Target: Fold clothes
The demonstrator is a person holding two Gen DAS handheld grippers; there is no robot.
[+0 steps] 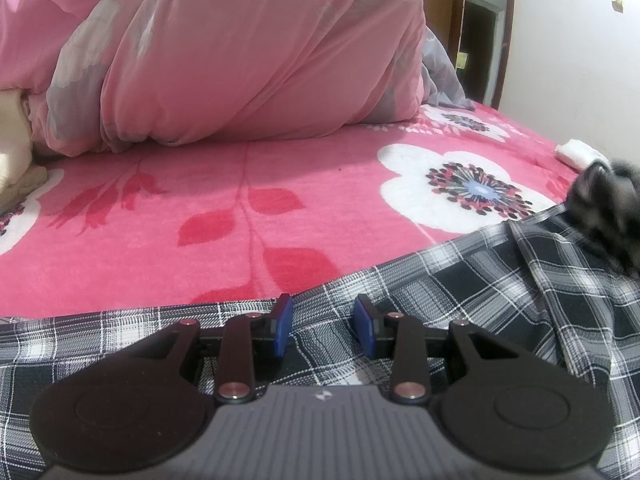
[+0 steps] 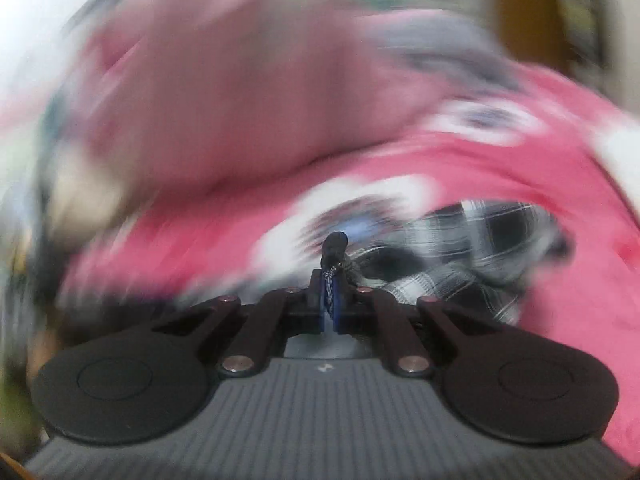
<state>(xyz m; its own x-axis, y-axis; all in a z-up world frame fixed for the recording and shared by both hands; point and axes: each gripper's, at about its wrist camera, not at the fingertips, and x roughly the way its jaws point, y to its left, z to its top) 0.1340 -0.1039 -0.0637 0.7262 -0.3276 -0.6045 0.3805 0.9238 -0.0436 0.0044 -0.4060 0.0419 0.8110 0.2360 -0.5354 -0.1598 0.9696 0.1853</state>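
Pinching a bit of the plaid shirt [image 2: 472, 248], the right gripper [image 2: 331, 304] trails it rightward; the left gripper [image 1: 323, 330] gapes empty over its near hem.

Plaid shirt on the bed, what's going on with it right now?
A person is folding the plaid shirt on the pink floral blanket with two handheld grippers. The right gripper is shut on a pinch of the shirt's fabric; its view is heavily motion-blurred. The left gripper is open, low over the shirt's near edge, gripping nothing. A pink duvet is heaped behind.
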